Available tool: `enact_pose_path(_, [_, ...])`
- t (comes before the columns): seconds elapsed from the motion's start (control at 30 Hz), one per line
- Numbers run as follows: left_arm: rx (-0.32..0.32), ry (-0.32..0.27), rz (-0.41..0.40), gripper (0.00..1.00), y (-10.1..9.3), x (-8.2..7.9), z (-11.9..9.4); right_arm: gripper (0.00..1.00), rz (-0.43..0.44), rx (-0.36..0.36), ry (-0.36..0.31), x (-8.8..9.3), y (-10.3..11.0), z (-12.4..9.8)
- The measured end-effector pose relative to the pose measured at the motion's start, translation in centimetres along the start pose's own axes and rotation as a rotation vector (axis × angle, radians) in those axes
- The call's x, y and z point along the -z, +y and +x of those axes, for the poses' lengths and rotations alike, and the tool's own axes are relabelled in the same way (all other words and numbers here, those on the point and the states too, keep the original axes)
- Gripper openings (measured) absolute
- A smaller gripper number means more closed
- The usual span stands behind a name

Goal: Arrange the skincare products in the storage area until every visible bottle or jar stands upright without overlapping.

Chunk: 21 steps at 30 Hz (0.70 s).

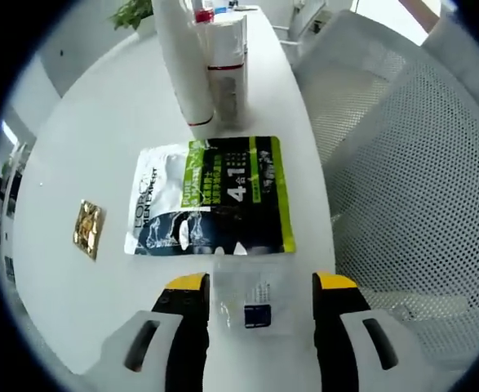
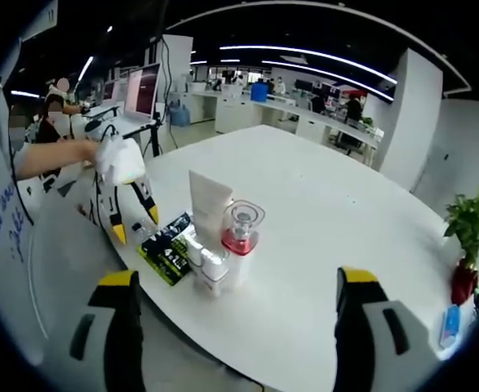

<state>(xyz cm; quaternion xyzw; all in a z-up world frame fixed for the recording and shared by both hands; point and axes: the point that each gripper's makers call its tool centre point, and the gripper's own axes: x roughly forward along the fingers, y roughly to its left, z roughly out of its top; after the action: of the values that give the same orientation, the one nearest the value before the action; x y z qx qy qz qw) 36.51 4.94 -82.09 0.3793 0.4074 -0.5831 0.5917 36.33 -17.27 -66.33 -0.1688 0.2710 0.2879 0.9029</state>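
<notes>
A green, white and black sachet pack (image 1: 210, 196) lies flat on the white table (image 1: 100, 147). Beyond it a tall white tube (image 1: 182, 57) and a clear bottle with red trim (image 1: 227, 77) stand upright, touching side by side. My left gripper (image 1: 260, 286) hovers open over a small clear packet with a blue label (image 1: 255, 306). In the right gripper view the tube (image 2: 209, 204), a red-filled bottle (image 2: 241, 233) and a small clear bottle (image 2: 210, 265) cluster beside the sachet pack (image 2: 167, 241). My right gripper (image 2: 239, 282) is open and holds nothing. The left gripper (image 2: 135, 224) is at the table's left edge, held by a gloved hand (image 2: 117, 159).
A small gold sachet (image 1: 88, 229) lies left of the pack. A white mesh chair (image 1: 410, 163) stands right of the table. A potted plant (image 2: 467, 237) and a blue item (image 2: 450, 322) sit at the table's far right. Desks and monitors (image 2: 141, 86) are behind.
</notes>
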Motion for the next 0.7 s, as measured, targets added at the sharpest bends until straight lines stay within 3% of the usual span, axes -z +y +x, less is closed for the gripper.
enact_pose_path(0.27, [-0.055, 0.04, 0.006, 0.49, 0.7, 1.7, 0.0, 1.0, -0.005, -0.003, 0.002, 0.0, 0.0, 0.1])
enact_pose_path(0.4, [-0.067, 0.021, 0.006, 0.48, 0.4, 1.6, 0.1, 1.0, -0.006, -0.006, 0.002, 0.0, 0.1, 0.0])
enact_pose_path(0.57, [-0.076, 0.039, 0.022, 0.48, 0.3, 1.9, 0.6, 1.0, -0.007, -0.009, 0.004, 0.0, 0.1, 0.1])
enact_pose_path(0.7, [-0.072, 0.021, -0.008, 0.45, 0.3, 1.9, 0.4, 1.0, -0.011, -0.012, 0.002, 0.0, 0.1, 0.1])
